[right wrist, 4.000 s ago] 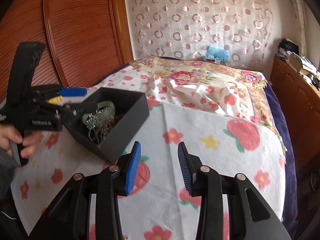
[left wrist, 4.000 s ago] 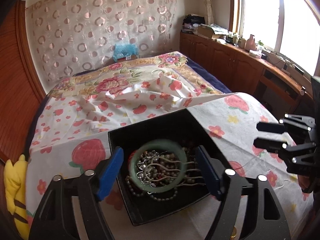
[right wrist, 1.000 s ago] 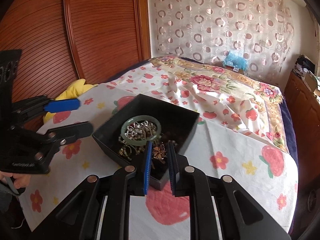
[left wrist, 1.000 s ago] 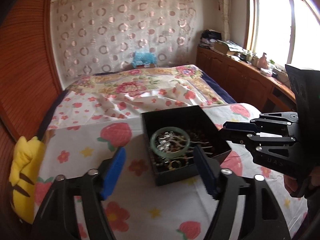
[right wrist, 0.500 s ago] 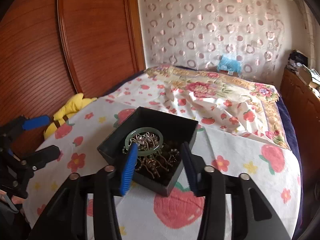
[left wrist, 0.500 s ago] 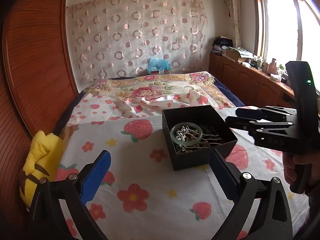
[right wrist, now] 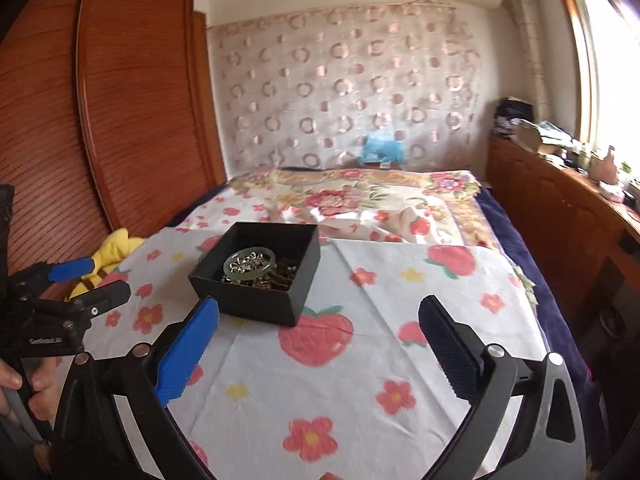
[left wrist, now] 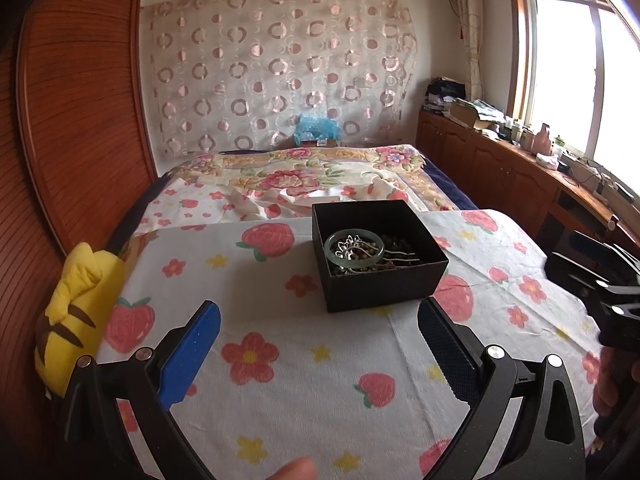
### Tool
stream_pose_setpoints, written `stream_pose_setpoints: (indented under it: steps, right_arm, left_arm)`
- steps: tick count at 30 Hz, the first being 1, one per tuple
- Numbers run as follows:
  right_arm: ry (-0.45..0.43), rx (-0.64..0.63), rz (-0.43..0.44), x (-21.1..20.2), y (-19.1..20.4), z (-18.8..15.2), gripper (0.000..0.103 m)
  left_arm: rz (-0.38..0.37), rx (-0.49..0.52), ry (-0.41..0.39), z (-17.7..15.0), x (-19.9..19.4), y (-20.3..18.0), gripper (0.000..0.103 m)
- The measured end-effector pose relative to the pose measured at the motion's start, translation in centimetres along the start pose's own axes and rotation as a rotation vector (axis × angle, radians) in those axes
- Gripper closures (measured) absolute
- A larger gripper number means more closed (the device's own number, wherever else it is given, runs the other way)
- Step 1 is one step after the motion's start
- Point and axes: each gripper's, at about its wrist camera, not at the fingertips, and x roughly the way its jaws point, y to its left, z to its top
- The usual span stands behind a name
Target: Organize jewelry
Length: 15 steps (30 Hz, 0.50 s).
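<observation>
Backing both tongs off, we're leaving the black box ahead; left gripper and right gripper gaping wide (right's jaws just opened), both empty.

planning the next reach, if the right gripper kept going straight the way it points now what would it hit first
Most likely the flowered cloth just short of the black box. The right gripper, jaws open and empty, points downward toward the box, though depth is unclear.

One black box; one green bangle inside it; one tangle of beads and hairpins, uncountable; two grippers; one yellow plush toy.
</observation>
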Motion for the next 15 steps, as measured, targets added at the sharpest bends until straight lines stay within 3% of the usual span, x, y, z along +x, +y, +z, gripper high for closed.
stream_pose_setpoints:
  steps: [15]
  right_arm:
    - [-0.032, -0.004, -0.018, -0.7, 0.8, -0.8, 0.002]
  left_arm:
    - [0.007, 0.016, -0.033, 0.1, -1.2, -0.4, 0.007]
